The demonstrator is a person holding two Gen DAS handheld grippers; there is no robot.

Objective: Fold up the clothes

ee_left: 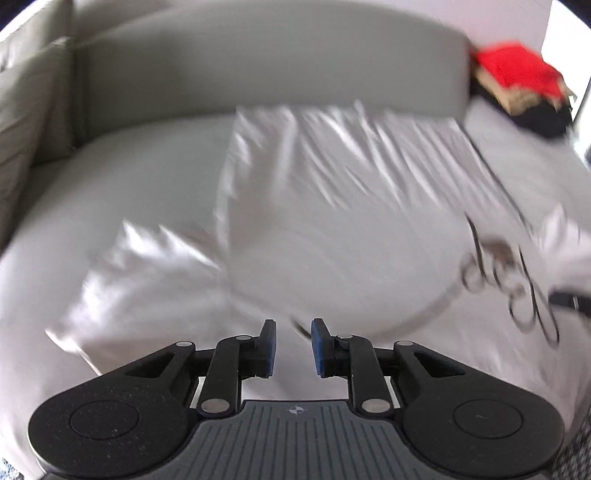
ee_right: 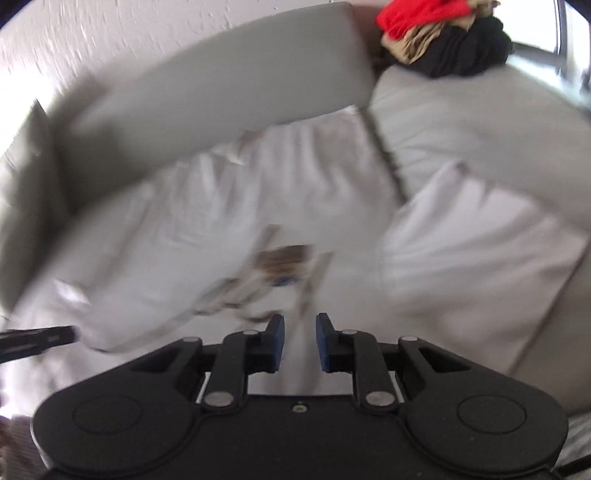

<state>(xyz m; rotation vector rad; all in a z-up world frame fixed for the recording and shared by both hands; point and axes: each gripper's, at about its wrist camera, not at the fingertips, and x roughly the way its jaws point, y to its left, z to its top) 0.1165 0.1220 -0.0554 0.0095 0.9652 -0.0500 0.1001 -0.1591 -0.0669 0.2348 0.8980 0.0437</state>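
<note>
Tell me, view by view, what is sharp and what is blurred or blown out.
Left wrist view: the left gripper is crisp, while the white T-shirt and its black lettering are motion-smeared. Right wrist view: the right gripper is sharp, the shirt print streaks badly, and the window is blown out.

Motion blur smears my white shirt (ee_right: 229,206); its print (ee_left: 517,280) at right is unreadable, and the clothes pile (ee_right: 443,40) is cropped at top.
</note>
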